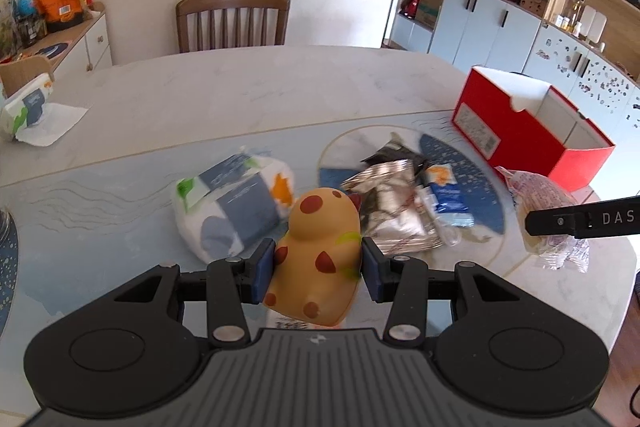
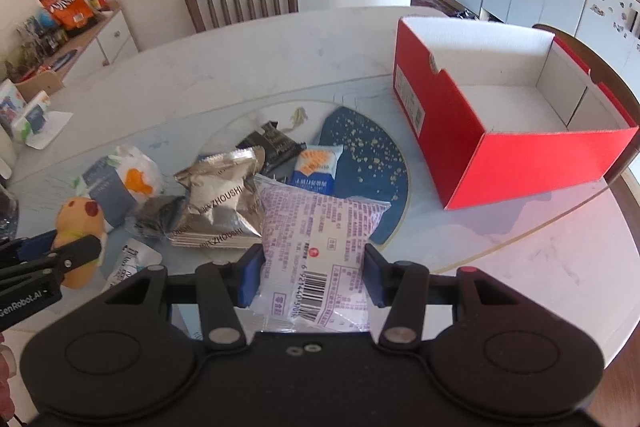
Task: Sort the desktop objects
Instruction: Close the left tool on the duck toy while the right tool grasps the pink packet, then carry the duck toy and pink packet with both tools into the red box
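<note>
Right in front, the left gripper (image 1: 318,269) squeezes a soft yellow toy with brown spots (image 1: 316,259) between its blue pads, up off the round pale table (image 1: 240,99). Across to the right, the right gripper (image 2: 308,277) is clamped on a crinkly white-and-purple snack bag (image 2: 320,239). Far right sits a big red cardboard box (image 2: 500,163), open on top. Between them lie a white tissue pack (image 1: 232,203), a shiny silver bag (image 2: 224,203) and a small blue packet (image 2: 316,167).
</note>
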